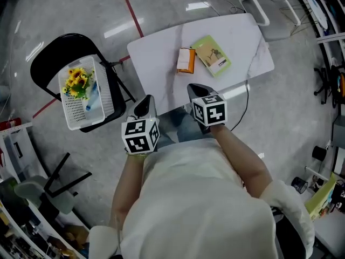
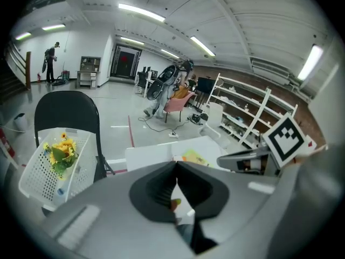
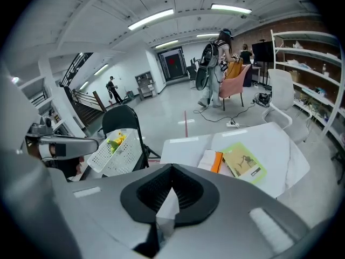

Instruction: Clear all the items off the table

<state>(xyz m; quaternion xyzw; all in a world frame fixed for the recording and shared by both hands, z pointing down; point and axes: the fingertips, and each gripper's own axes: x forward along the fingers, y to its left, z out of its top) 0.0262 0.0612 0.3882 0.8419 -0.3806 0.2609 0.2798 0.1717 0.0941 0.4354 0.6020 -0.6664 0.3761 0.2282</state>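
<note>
By the white rectangular desk's near edge, poised with left tool, right tool closed, empty; likely needed parting over flat orange booklet.

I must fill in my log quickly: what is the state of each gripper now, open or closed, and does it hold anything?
Left gripper: closed, holding nothing.
Right gripper: closed, holding nothing.
</note>
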